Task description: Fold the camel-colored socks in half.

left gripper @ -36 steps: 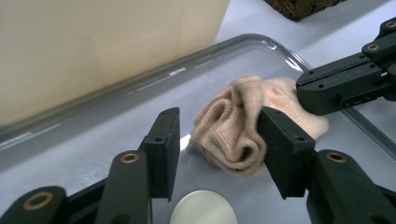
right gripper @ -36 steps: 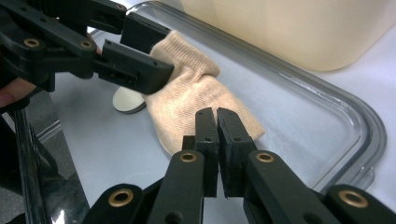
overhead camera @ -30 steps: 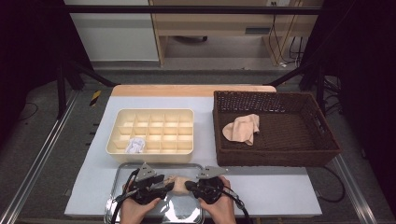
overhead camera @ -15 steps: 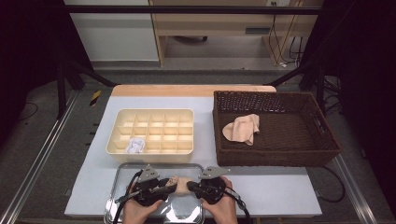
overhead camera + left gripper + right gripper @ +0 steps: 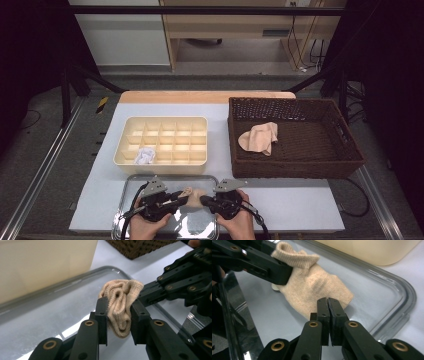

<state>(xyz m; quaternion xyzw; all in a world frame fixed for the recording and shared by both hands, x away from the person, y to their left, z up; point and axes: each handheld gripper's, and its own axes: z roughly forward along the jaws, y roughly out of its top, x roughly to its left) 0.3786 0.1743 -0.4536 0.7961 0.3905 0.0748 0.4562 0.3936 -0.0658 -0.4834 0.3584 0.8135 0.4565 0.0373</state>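
Sock [image 5: 120, 305] in tan knit hangs over the shiny metal tray [image 5: 131, 200], held between both grippers. Left gripper [image 5: 118, 311] has just been closing its jaws, and they now squeeze the bunched sock. Right gripper [image 5: 328, 305] has its jaws tight together, pinching the sock's other end.

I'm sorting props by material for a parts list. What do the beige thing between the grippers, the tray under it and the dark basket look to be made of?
Sock: knitted fabric, probably cotton or a blend; ribbed stitches, soft folds, matte.
Tray: likely polished metal; grey, glossy, mirror-like reflections, rolled rim.
Basket: woven wicker or rattan, possibly imitation; dark brown plaited strands, matte.
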